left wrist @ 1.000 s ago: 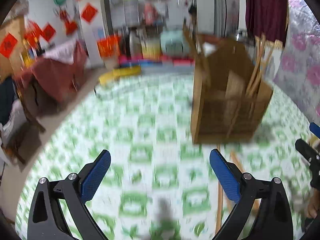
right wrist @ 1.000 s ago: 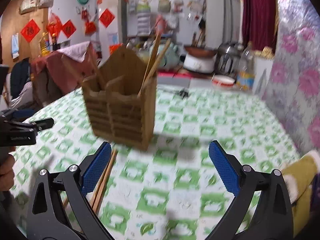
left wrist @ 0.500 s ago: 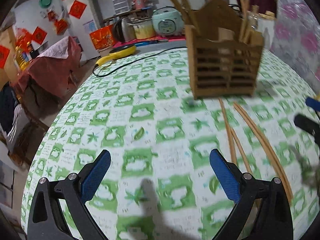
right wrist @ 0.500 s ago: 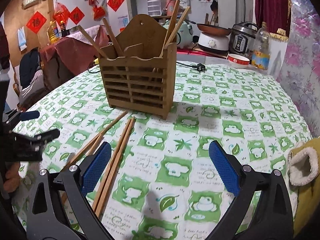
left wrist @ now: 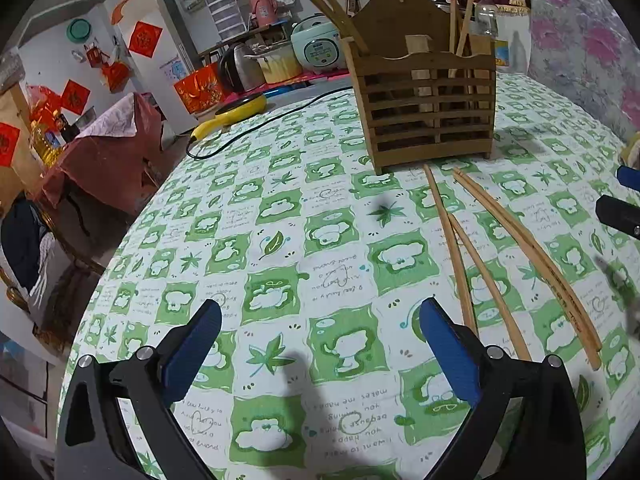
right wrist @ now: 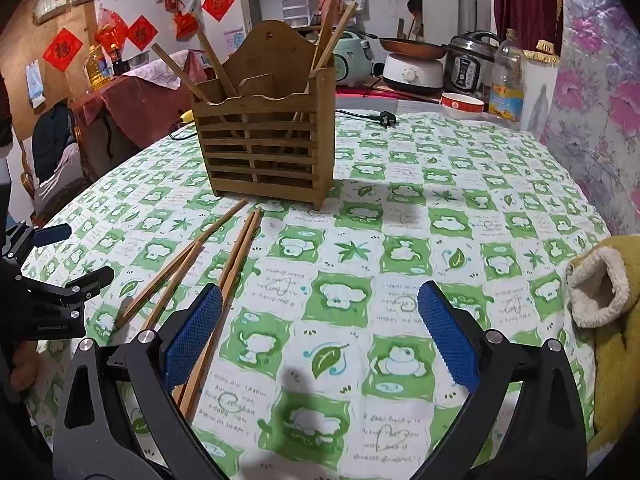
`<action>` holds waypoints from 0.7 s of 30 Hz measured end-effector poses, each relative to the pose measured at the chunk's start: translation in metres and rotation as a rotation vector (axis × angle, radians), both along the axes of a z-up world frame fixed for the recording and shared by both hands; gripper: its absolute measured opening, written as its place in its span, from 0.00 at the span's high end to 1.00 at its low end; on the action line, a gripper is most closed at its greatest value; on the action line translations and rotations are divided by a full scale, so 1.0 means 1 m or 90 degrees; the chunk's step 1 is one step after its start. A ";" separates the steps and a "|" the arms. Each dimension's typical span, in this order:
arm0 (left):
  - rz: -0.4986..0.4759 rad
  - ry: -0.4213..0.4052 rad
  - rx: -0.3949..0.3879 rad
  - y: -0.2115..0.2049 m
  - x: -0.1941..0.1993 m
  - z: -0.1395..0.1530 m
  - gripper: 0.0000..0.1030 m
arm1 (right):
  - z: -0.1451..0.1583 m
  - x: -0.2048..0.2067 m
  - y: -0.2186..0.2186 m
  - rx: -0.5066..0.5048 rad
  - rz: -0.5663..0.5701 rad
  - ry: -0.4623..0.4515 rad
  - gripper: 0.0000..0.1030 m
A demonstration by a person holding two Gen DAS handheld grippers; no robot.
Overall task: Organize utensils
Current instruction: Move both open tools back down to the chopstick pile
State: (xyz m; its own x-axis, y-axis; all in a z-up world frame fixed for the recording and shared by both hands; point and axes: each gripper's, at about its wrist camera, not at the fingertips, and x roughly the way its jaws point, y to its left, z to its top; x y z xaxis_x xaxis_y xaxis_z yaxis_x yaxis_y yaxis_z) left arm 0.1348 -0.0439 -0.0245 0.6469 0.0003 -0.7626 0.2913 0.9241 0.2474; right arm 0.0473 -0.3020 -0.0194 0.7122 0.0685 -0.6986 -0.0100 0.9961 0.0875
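Note:
A wooden slatted utensil holder point(left wrist: 430, 92) point(right wrist: 266, 140) stands on the green-and-white tablecloth point(left wrist: 280, 248) with a few chopsticks upright in it. Several loose wooden chopsticks point(left wrist: 516, 256) point(right wrist: 192, 264) lie on the cloth in front of the holder. My left gripper point(left wrist: 320, 344) is open and empty, just left of the loose chopsticks. My right gripper point(right wrist: 320, 328) is open and empty, just right of them; one pair runs under its left finger point(right wrist: 192, 336). Each gripper shows at the edge of the other's view, the left one in the right wrist view point(right wrist: 52, 264).
A black power cord point(left wrist: 256, 128) and plug point(right wrist: 384, 118) lie behind the holder. A yellow fleece sleeve point(right wrist: 608, 320) rests at the table's right edge. Rice cookers, a bottle and a bowl point(right wrist: 462, 102) stand on a counter beyond the table. The table edge drops off left.
Both grippers have lowered and pulled back from the holder toward the tablecloth, bringing the loose chopsticks into view close in front. Both stayed open.

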 end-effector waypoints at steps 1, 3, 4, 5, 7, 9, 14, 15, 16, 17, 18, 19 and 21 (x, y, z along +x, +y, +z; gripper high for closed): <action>-0.002 -0.002 0.002 0.000 -0.001 0.000 0.06 | 0.000 -0.001 0.000 0.001 0.000 0.002 0.08; -0.005 -0.005 0.006 -0.001 -0.003 0.000 0.06 | -0.001 -0.002 0.000 0.001 0.001 0.005 0.08; -0.006 -0.006 0.008 -0.002 -0.004 0.000 0.06 | -0.001 -0.003 0.000 0.000 0.001 0.005 0.08; -0.007 -0.007 0.009 -0.003 -0.004 0.000 0.06 | -0.001 -0.005 0.000 0.000 0.002 0.005 0.08; -0.010 -0.008 0.013 -0.003 -0.005 0.000 0.06 | -0.001 -0.007 -0.001 0.002 0.002 0.006 0.08; -0.012 -0.007 0.017 -0.005 -0.005 -0.001 0.06 | -0.001 -0.011 -0.003 0.009 -0.001 0.006 0.08; -0.014 -0.004 0.025 -0.006 -0.004 -0.003 0.06 | -0.006 -0.016 -0.017 0.064 -0.009 0.027 0.07; -0.014 -0.003 0.024 -0.006 -0.004 -0.004 0.06 | -0.008 -0.016 -0.018 0.073 -0.006 0.034 0.07; -0.013 -0.001 0.023 -0.005 -0.004 -0.004 0.06 | -0.010 -0.016 -0.019 0.082 0.000 0.045 0.07; -0.011 0.000 0.022 -0.004 -0.004 -0.003 0.06 | -0.011 -0.017 -0.017 0.083 0.011 0.054 0.07; -0.009 0.001 0.018 -0.002 -0.004 -0.003 0.06 | -0.012 -0.018 -0.015 0.081 0.021 0.059 0.07; -0.008 0.003 0.013 -0.001 -0.004 -0.002 0.06 | -0.013 -0.020 -0.010 0.075 0.037 0.064 0.07; -0.010 0.008 -0.003 0.003 -0.007 -0.001 0.06 | -0.012 -0.027 0.000 0.053 0.075 0.070 0.07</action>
